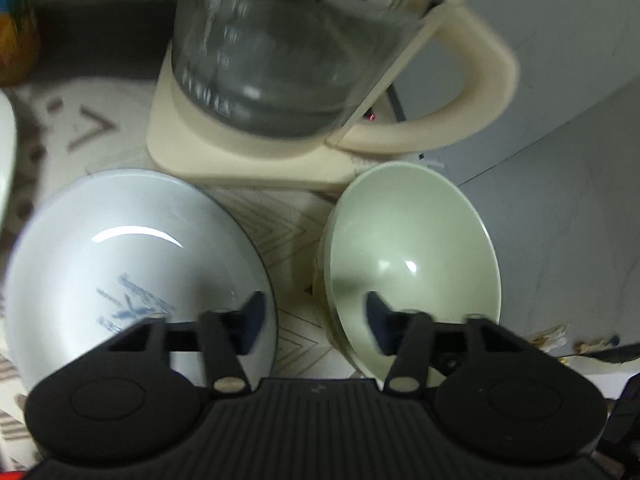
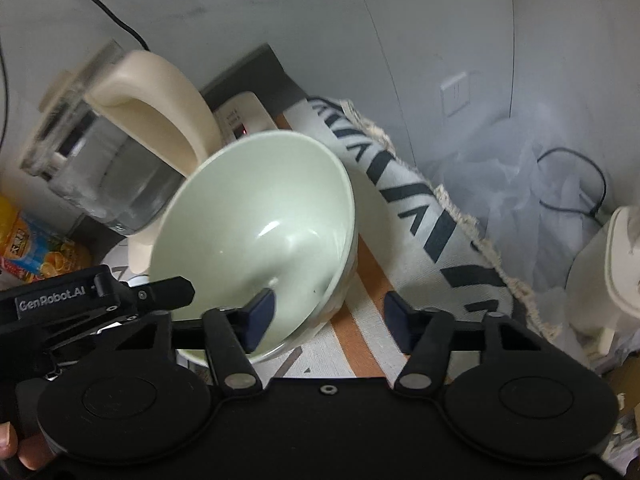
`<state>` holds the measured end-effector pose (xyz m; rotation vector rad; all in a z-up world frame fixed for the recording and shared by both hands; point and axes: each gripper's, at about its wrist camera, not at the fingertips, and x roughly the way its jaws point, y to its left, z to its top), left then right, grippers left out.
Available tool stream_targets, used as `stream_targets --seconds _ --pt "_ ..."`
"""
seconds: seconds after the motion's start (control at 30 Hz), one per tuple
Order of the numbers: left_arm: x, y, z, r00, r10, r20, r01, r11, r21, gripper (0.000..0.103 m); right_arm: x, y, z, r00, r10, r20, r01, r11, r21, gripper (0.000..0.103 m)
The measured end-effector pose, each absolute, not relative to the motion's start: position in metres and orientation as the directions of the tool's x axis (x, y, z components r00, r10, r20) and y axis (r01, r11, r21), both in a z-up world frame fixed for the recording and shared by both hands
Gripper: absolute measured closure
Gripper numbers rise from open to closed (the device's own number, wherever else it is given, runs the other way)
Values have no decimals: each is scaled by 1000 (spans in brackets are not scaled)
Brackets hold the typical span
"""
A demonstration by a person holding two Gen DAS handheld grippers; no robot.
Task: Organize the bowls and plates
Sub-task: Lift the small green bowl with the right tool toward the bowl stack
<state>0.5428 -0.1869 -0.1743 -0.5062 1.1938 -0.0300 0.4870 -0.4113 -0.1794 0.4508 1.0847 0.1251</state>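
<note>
Grey wall panels back a crowded tabletop (image 1: 296, 216) spread with a chevron-patterned cloth, and the glass kettle (image 1: 280, 60) on its cream base serves as the marker for everything else.

Left of the kettle's near edge and in front of it lies the white dish with blue marks (image 1: 140, 260). Further left a pale rim is cut off by the frame; whether it is another dish I cannot tell. Right of the white dish, just in front of the kettle's handle corner, sits the green bowl (image 2: 256, 232), close to the base. It may rest on a second bowl beneath, but that is unclear.

The left gripper (image 1: 316, 320) hangs between the two dishes in front of the kettle. Its jaws are partly apart, straddling the green bowl's left rim without pinching it. The right gripper (image 2: 330, 318) comes in from the side away from the kettle. Its jaws stand at a middling gap, one pad inside the bowl and one outside over the cloth, with the wall between them but not yet pressed.

This looks like the grasping step on the green bowl. Next, I judge, the jaws must close squarely on the rim and lift without knocking the kettle.

Counted: one kettle, one green bowl for certain, one white dish, two grippers. A rolled cloth (image 2: 420, 200) lies right of the kettle.
</note>
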Motion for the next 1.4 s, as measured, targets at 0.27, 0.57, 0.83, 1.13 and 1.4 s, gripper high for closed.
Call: stream_targets --seconds 0.27,0.57,0.83,1.13,1.4 --pt "550 -188 -169 376 -295 -878 -217 894 -393 90 489 -404 -179 465 336 -819 104 898 427 76" --pt "530 -190 -151 372 -314 -873 -140 911 -387 90 469 -407 -161 511 306 -803 136 894 428 77" --pt "507 -184 -124 384 -338 -859 -91 912 -399 90 440 -401 -126 577 267 -772 132 902 410 77" --pt "467 -166 -95 401 -350 -847 -64 911 -407 90 407 -385 -99 617 259 -743 105 909 404 77" --pt "429 -153 -82 405 -366 -838 -67 902 -426 89 370 -369 -78 658 249 -711 60 923 379 77"
